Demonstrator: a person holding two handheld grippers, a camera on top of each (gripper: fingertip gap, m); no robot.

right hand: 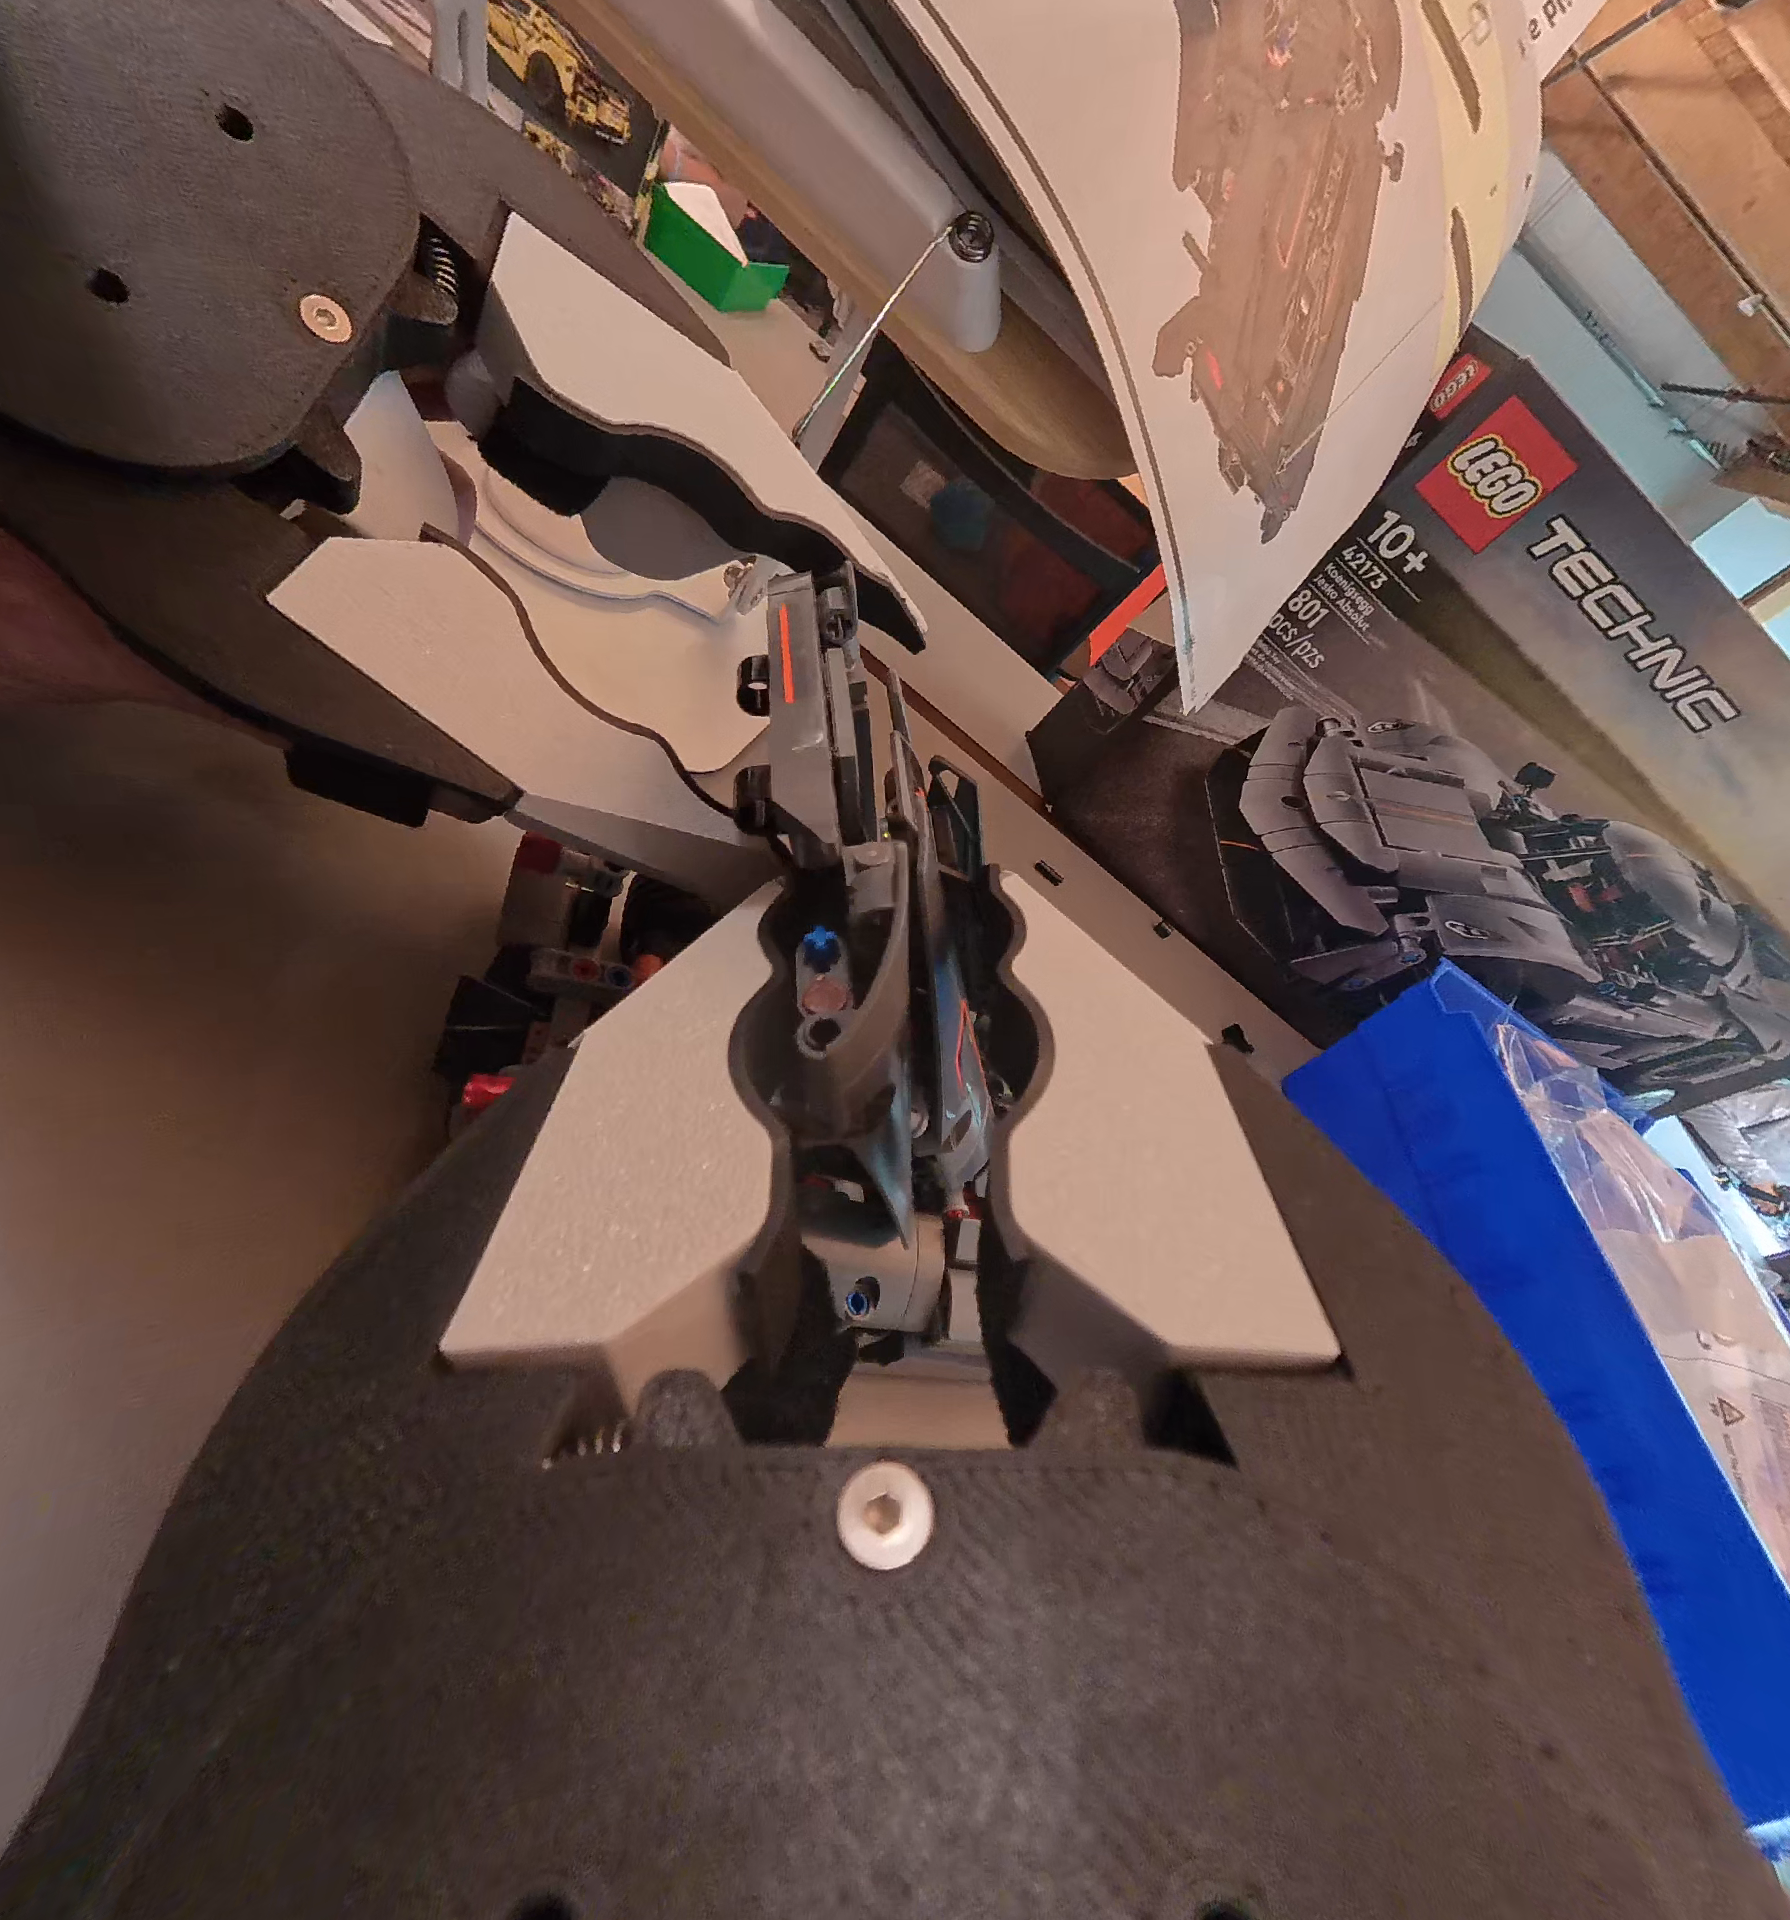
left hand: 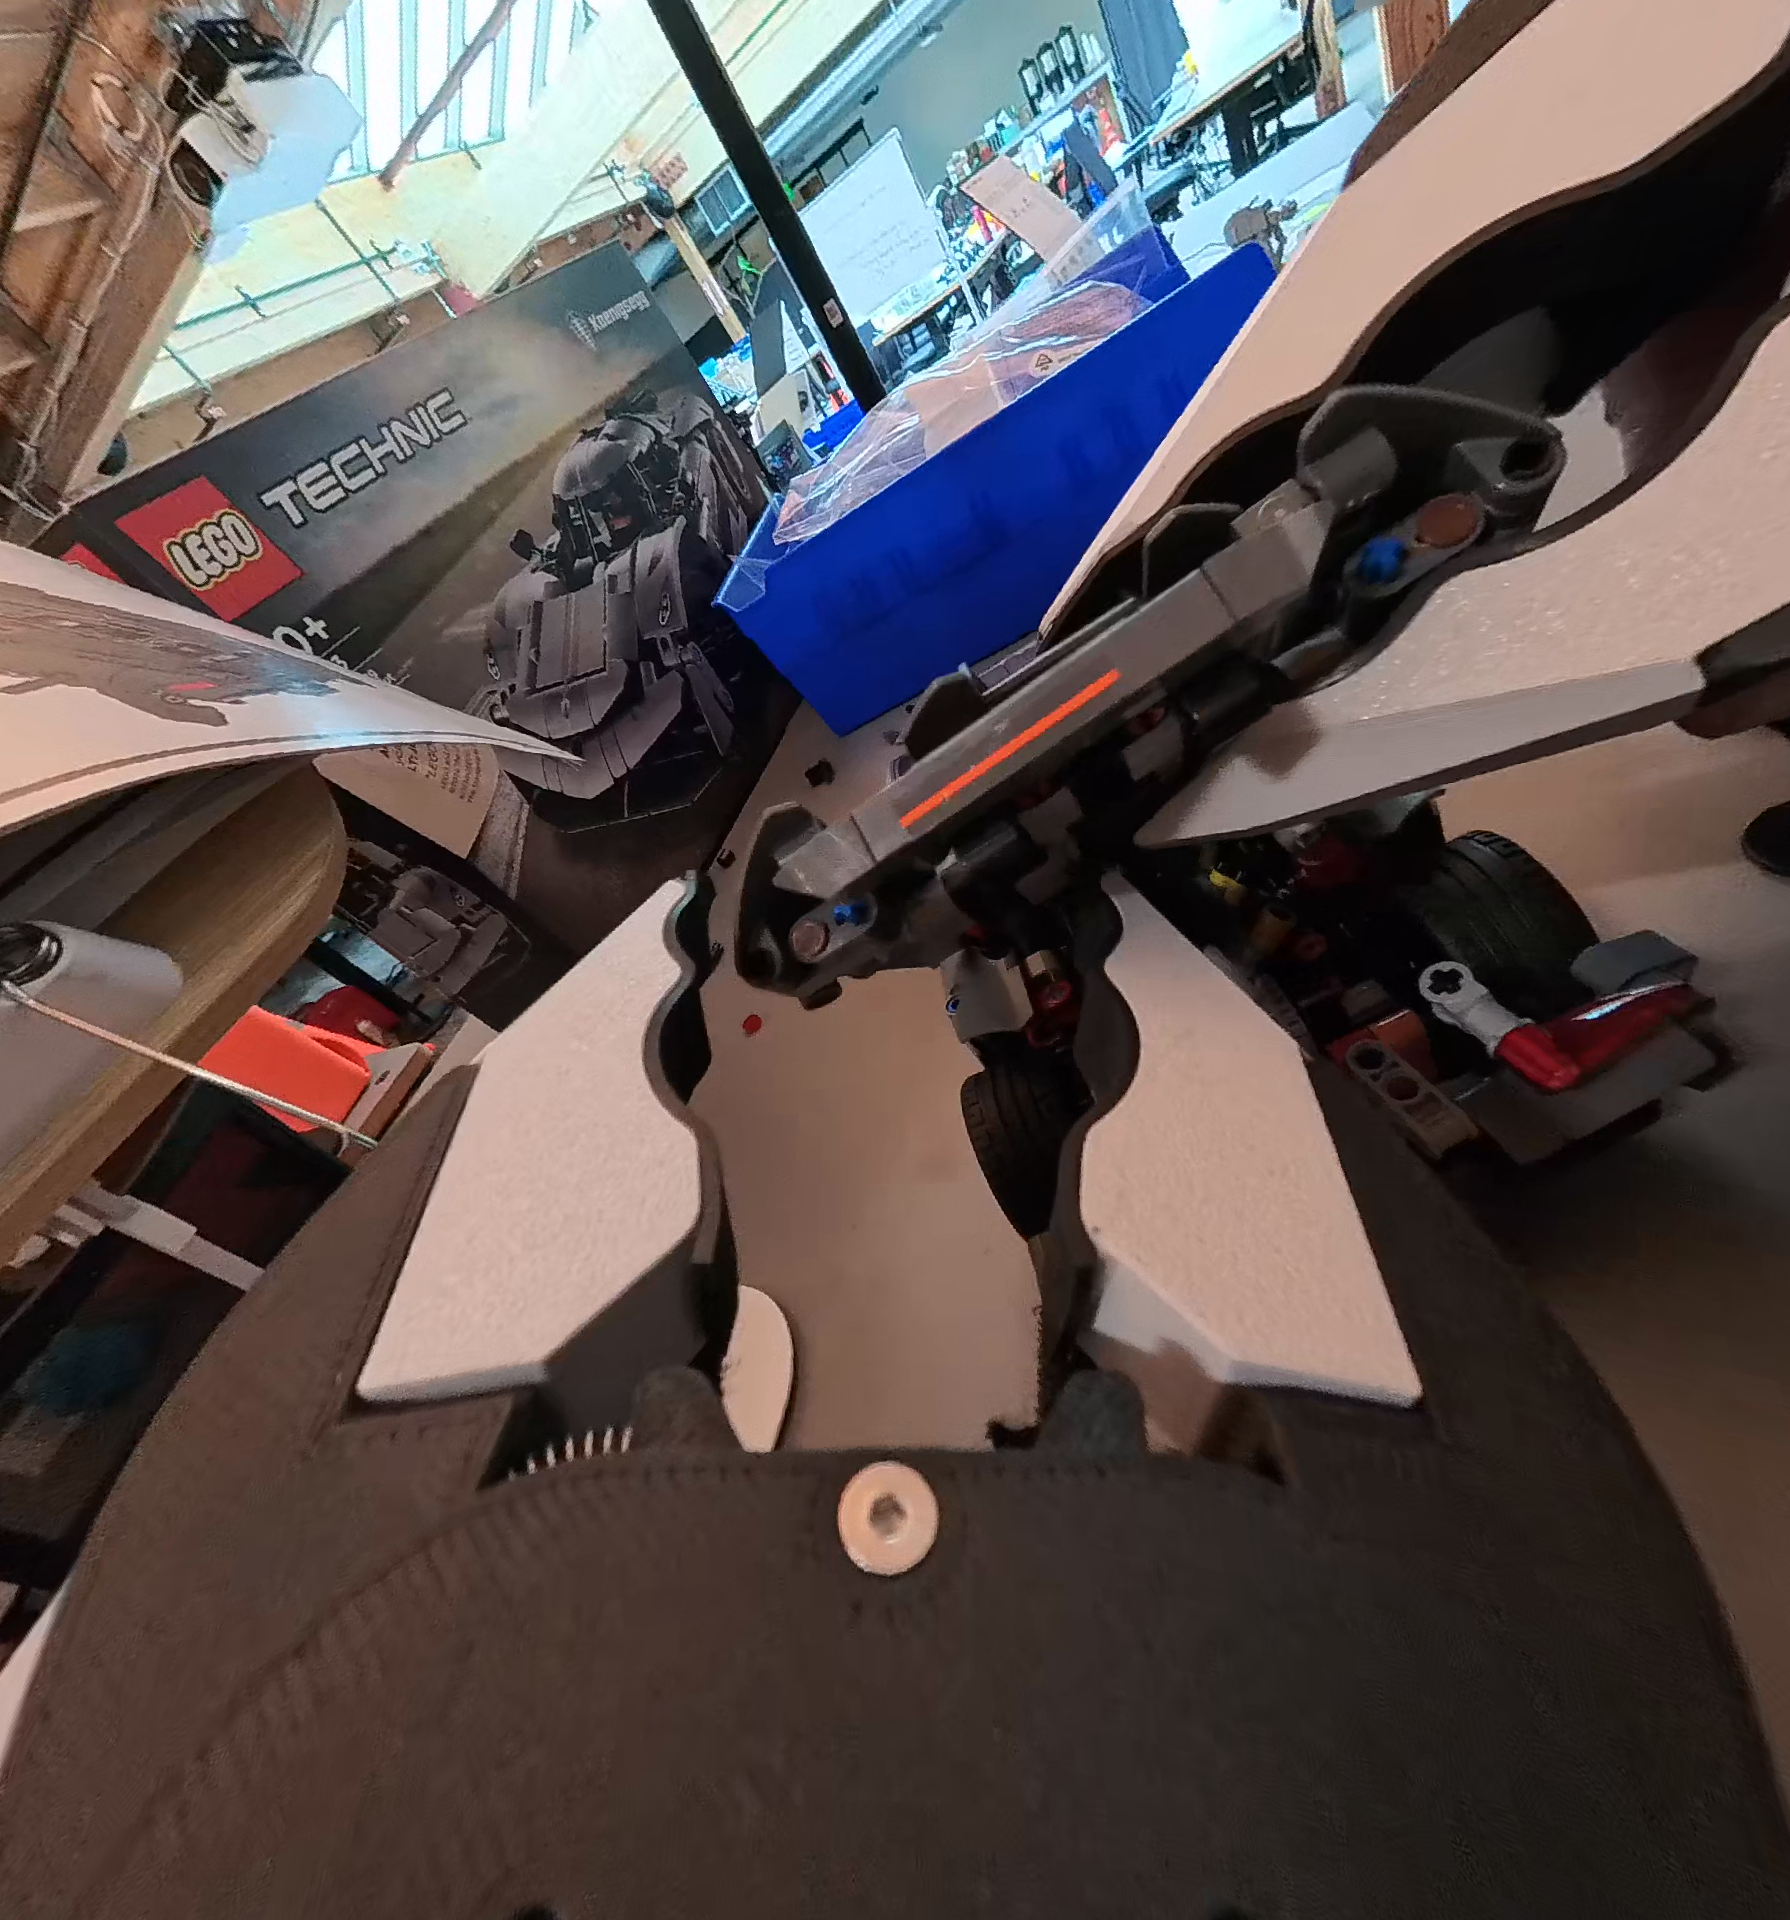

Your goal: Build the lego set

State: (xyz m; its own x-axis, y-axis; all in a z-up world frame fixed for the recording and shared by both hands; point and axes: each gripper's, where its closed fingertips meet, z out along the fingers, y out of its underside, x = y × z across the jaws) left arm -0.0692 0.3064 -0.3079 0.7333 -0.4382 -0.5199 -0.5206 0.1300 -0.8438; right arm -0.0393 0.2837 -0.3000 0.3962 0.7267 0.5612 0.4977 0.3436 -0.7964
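Lego car model point(left hand: 1016, 748), a grey build with an orange stripe along one panel, is held up above the white counter point(left hand: 870, 1143), tilted, between the two grippers. In the left wrist view, the left gripper point(left hand: 901, 997) is seen with its fingers point(left hand: 558, 1132) set fairly wide on either side of the model's lower end; whether the pads actually press on the bricks cannot be told from the pictures. The right gripper point(left hand: 1410, 582) is seen at the upper right of that view, its white fingers closed around the model's upper end. In the right wrist view, the same right gripper point(right hand: 886, 1039) is shown with the grey panel and a blue pin clamped between its narrow-set fingers point(right hand: 652, 1132), while the left gripper point(right hand: 766, 665) meets the model's far end. A black wheel and a red tail-light piece of the model are seen below the held panel. Just behind, a blue bin point(left hand: 974, 540) holding clear plastic bags is placed on the counter. Beside it the set's dark box point(left hand: 517, 499) is stood up, and a curled instruction sheet point(left hand: 195, 686) is hung over it.
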